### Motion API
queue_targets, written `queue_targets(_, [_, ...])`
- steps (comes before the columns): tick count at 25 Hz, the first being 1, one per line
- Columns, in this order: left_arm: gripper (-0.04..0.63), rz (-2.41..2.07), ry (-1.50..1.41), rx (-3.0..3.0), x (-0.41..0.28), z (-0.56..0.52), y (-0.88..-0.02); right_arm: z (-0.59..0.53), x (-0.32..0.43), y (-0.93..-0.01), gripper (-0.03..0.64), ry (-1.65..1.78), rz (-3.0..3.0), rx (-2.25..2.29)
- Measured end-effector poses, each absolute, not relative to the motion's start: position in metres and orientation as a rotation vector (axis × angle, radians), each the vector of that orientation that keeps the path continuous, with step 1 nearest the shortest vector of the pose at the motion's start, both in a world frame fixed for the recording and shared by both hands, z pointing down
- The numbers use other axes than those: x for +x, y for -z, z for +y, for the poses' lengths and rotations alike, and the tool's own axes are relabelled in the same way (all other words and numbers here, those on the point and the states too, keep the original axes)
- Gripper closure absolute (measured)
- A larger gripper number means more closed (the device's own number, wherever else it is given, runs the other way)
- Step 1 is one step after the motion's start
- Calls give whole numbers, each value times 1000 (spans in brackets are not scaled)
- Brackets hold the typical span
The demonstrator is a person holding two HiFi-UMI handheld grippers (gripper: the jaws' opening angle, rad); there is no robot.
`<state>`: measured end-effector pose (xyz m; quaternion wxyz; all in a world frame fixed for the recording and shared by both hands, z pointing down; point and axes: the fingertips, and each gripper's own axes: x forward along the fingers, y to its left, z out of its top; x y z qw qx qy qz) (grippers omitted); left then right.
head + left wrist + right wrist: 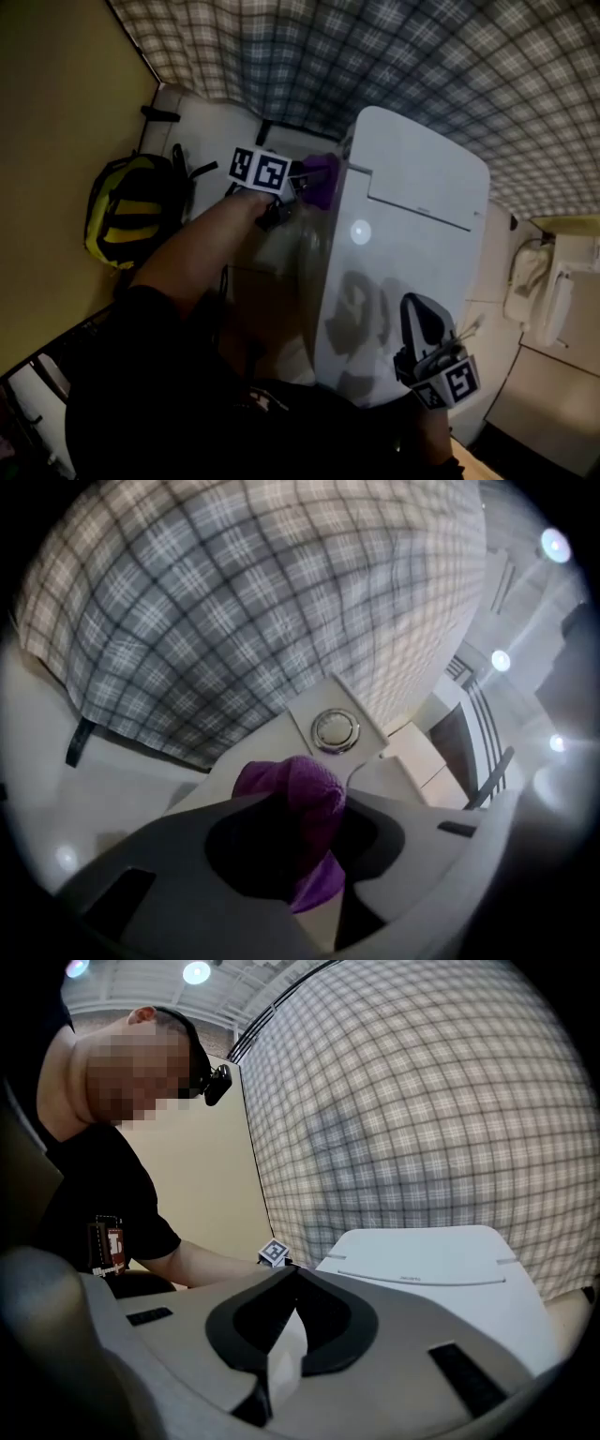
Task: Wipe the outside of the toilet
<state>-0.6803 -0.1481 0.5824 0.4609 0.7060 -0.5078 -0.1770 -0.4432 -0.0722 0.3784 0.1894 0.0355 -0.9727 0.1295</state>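
The white toilet [403, 234] stands with its lid [431, 1260] down. A round flush button [336, 729] sits on the tank top. My left gripper [302, 181] is shut on a purple cloth [322, 178] and holds it against the toilet's left side, near the tank. In the left gripper view the bunched cloth [302, 778] fills the gap between the jaws of the left gripper [317, 810]. My right gripper [420, 307] hovers over the near right part of the lid. The right gripper [293, 1274] has its jaws closed together with nothing in them.
A yellow and black backpack [131, 208] lies on the floor left of the toilet, by a beige wall [56, 141]. A plaid curtain [375, 56] hangs behind the tank. White fittings [548, 291] stand at the right. A person's arm [202, 1265] shows in the right gripper view.
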Motion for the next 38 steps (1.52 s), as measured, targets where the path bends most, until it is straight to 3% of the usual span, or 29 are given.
queue_targets(8, [503, -1306, 418, 1573, -688, -175, -656, -80, -436, -387, 620, -409, -2706, 120])
queue_targets(17, [503, -1348, 242, 1208, -664, -146, -820, -97, -434, -407, 620, -451, -2714, 151])
queue_targets(21, [503, -1399, 219, 1166, -652, -123, -831, -105, -418, -409, 620, -478, -2727, 180])
queue_targets(28, [504, -1444, 106, 1276, -647, -50, -744, -105, -378, -376, 620, -466, -2843, 214])
queue_targets(33, [504, -1577, 250, 1387, -649, -11, -603, -86, -350, -346, 620, -407, -2958, 186])
queue_targets(38, [503, -1710, 433, 1500, -588, 36, -464, -64, -304, -322, 620, -322, -2975, 122])
